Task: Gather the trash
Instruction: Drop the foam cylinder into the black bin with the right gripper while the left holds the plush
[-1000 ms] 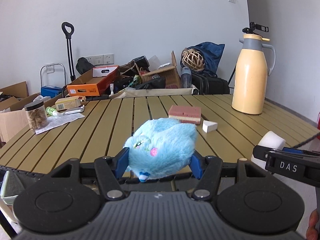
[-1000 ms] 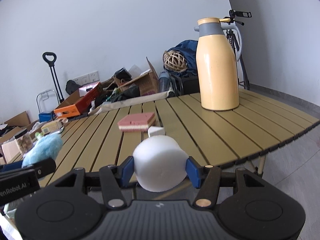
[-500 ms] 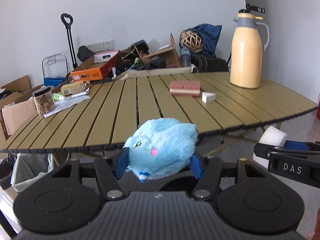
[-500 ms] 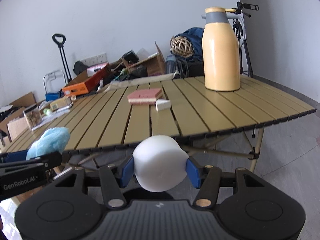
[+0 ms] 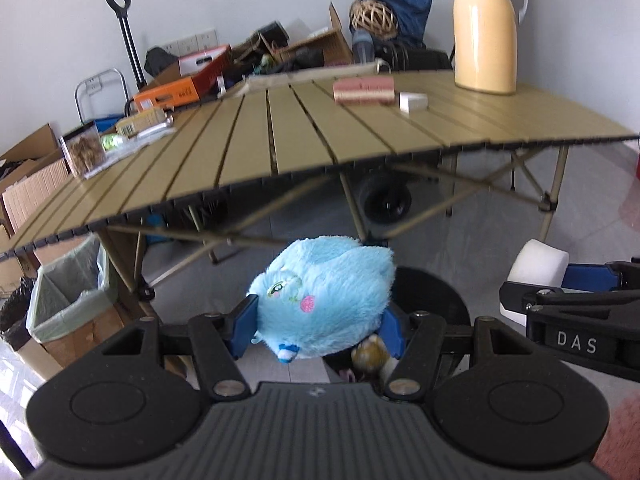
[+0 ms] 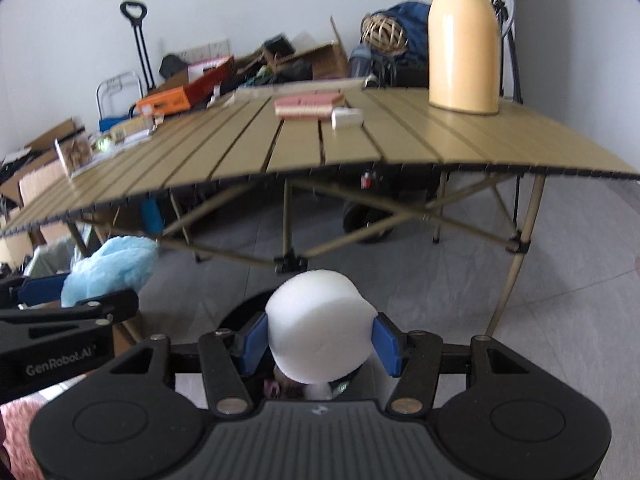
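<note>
Left hand-held gripper [image 5: 318, 326] clamps blue plush toy [image 5: 320, 300]; right hand-held gripper [image 6: 320, 338] clamps white foam [image 6: 318, 338].

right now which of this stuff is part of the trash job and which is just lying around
In the job:
- blue plush toy, clamped in the left gripper
- white foam piece, clamped in the right gripper
- black bin below both

Lying about:
- yellow thermos
- pink sponge
- small white block
- snack jar

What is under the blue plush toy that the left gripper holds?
Under the blue plush toy is a black bin holding some trash. The toy covers most of its inside.
</note>
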Motion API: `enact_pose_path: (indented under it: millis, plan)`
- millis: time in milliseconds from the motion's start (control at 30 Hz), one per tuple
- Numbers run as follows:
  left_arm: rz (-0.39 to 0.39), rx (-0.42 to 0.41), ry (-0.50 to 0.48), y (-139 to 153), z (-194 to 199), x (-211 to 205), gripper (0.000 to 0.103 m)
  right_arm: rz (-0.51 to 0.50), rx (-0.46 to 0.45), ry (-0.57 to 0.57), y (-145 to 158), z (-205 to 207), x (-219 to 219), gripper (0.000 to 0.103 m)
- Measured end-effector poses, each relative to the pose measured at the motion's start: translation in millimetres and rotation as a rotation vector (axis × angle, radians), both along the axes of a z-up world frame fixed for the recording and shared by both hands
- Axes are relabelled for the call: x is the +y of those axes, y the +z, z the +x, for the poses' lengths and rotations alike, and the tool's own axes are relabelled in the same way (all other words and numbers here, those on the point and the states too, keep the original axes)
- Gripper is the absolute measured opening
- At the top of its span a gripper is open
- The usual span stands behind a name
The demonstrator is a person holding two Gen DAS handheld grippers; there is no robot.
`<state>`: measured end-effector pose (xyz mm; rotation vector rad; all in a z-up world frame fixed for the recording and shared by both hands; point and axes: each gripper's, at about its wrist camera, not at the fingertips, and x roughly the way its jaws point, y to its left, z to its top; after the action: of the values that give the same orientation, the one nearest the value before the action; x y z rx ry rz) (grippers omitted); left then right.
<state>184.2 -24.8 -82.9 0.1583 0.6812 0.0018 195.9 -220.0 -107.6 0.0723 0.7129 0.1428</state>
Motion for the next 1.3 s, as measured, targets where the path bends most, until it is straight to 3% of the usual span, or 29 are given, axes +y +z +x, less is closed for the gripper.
enact_pose_path:
  millis: [467,1300]
  plan:
    - [-0.032,0.178,0.082,-48.7,21.5,19.7,0.062,-0.037,0.189,0.031,-55.1,9.3,12.4,0.055]
    - [-0.126,0.319,0.249,-102.2,79.0,64.4,0.062,-0.044,0.280,0.074,-85.3,86.8,37.3,0.055]
